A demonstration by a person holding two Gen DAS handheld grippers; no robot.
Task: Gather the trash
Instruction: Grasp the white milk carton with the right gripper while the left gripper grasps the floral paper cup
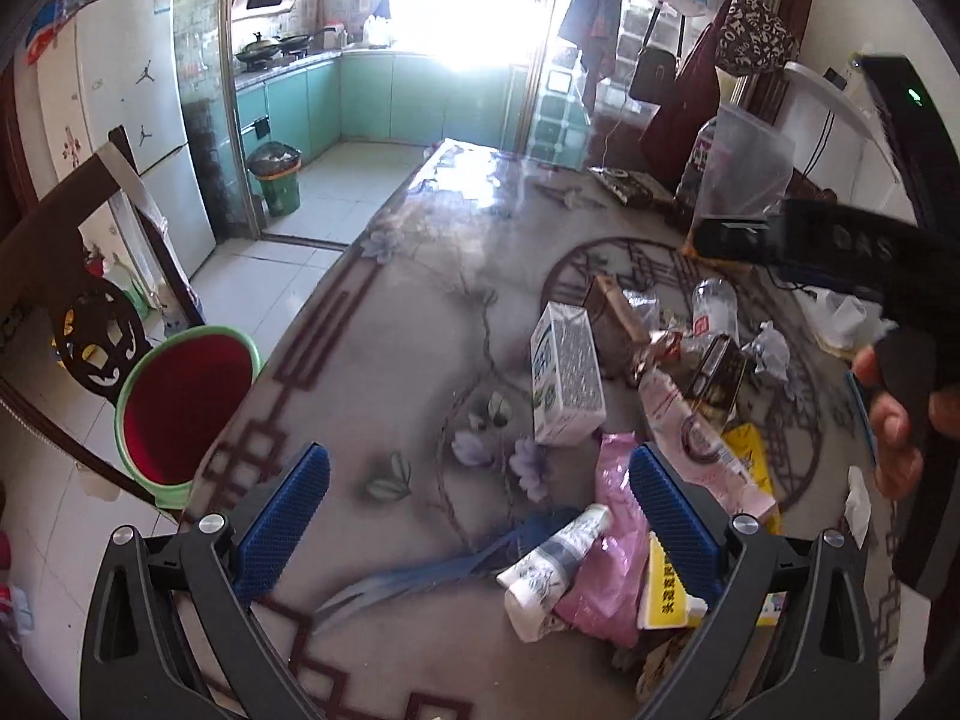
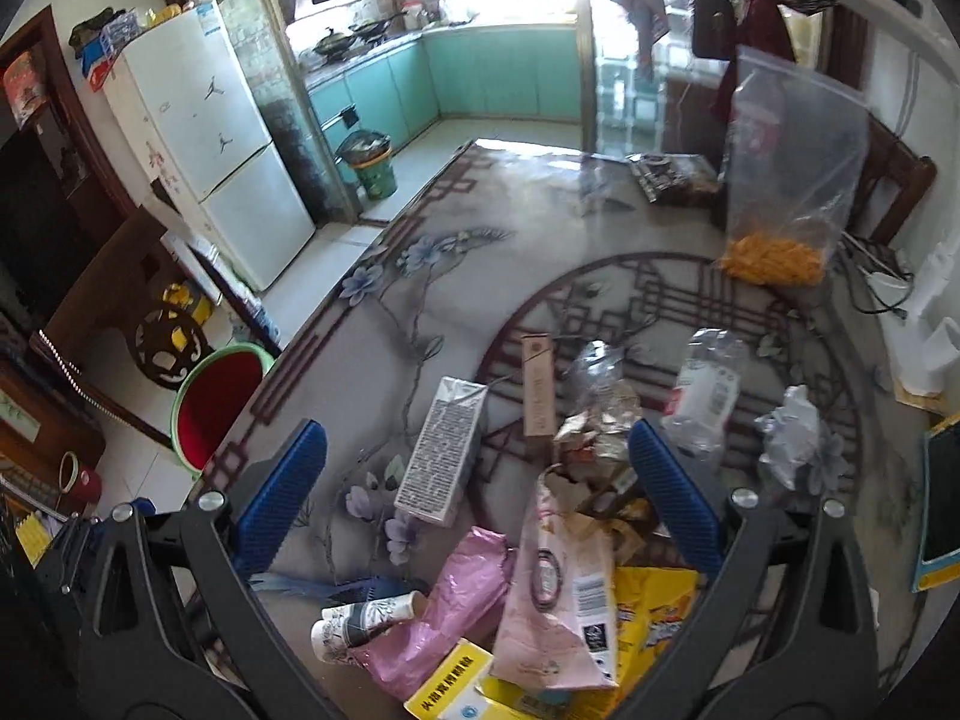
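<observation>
A heap of trash lies on the patterned table (image 1: 384,372): a white milk carton (image 1: 564,375), a pink plastic bag (image 1: 615,546), a white tube (image 1: 555,570), a pale pink pouch (image 1: 702,444), a crushed clear bottle (image 1: 714,306) and a yellow packet (image 1: 666,591). My left gripper (image 1: 480,516) is open and empty above the near part of the heap. My right gripper (image 2: 480,492) is open and empty over the carton (image 2: 444,456), pouch (image 2: 564,588) and pink bag (image 2: 438,606). The right gripper's body (image 1: 840,246) shows in the left wrist view, high at the right.
A green bin with a red inside (image 1: 180,414) stands on the floor left of the table, also in the right wrist view (image 2: 216,408). A clear zip bag with orange snacks (image 2: 786,180) stands at the table's far right. A dark wooden chair (image 1: 90,252), a fridge (image 1: 132,96) and a kitchen waste bin (image 1: 276,180) stand at the left.
</observation>
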